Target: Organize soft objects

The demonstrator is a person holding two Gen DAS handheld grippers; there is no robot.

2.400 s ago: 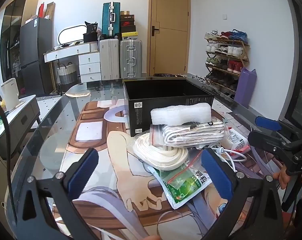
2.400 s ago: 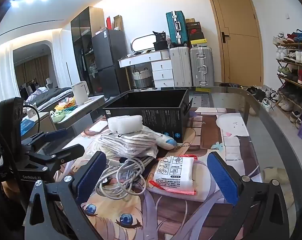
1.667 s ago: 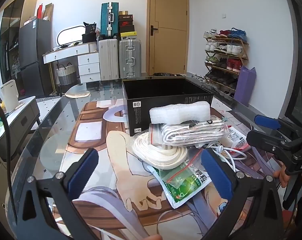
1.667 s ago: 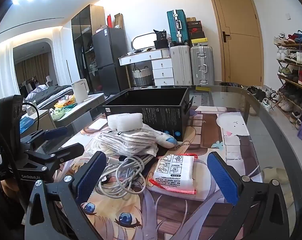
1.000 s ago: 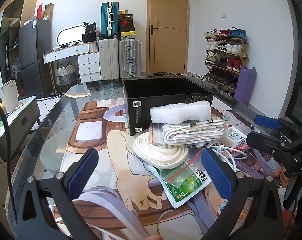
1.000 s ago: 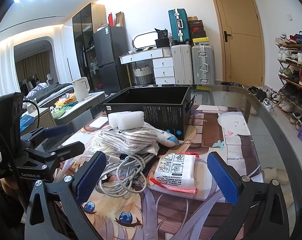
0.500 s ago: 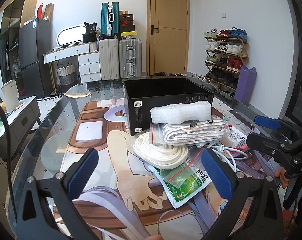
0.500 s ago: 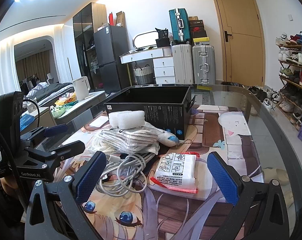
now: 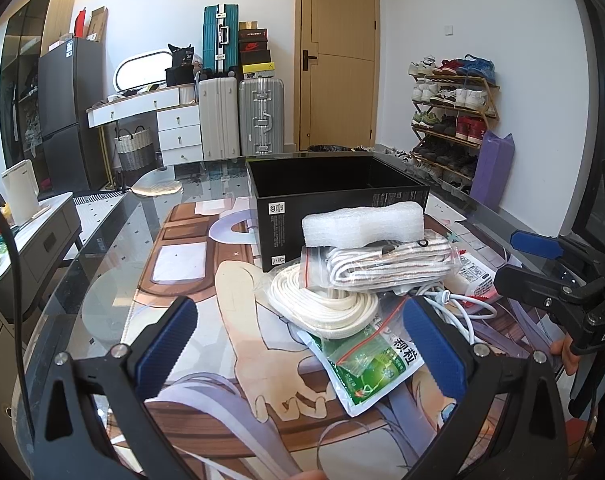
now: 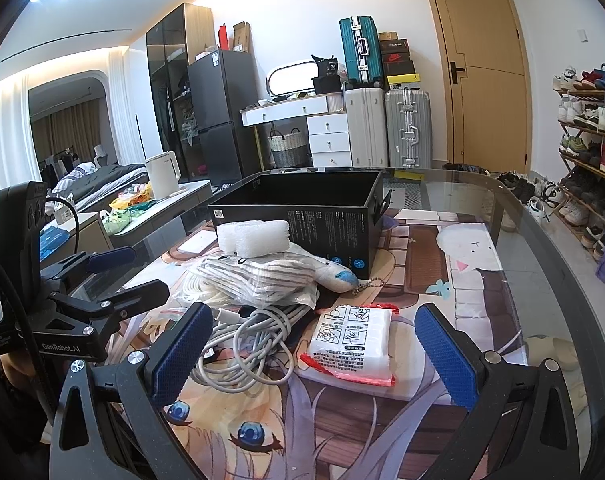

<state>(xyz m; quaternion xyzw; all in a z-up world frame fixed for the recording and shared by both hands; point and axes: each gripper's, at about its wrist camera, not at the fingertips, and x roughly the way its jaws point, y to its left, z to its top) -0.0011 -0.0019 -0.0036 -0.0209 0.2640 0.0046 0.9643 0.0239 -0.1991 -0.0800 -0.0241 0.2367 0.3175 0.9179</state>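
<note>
Foam block (image 9: 362, 224) atop pile, just before black box (image 9: 334, 196), long axis crosswise | left gripper (image 9: 302, 344) nearer, spread wide, empty | right gripper (image 10: 314, 344) likewise spread, empty

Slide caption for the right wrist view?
Open right gripper faces cable, white packet and black box.

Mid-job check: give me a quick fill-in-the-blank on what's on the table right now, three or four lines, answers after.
1. The white foam block rests on top of the bagged ____ cloth.
2. The black box behind the pile is ____ at the top.
3. The green packet lies nearest the ____ hand-held gripper.
4. Both the left and the right hand-held gripper are ____ and hold nothing.

Answers: striped; open; left; open
</note>
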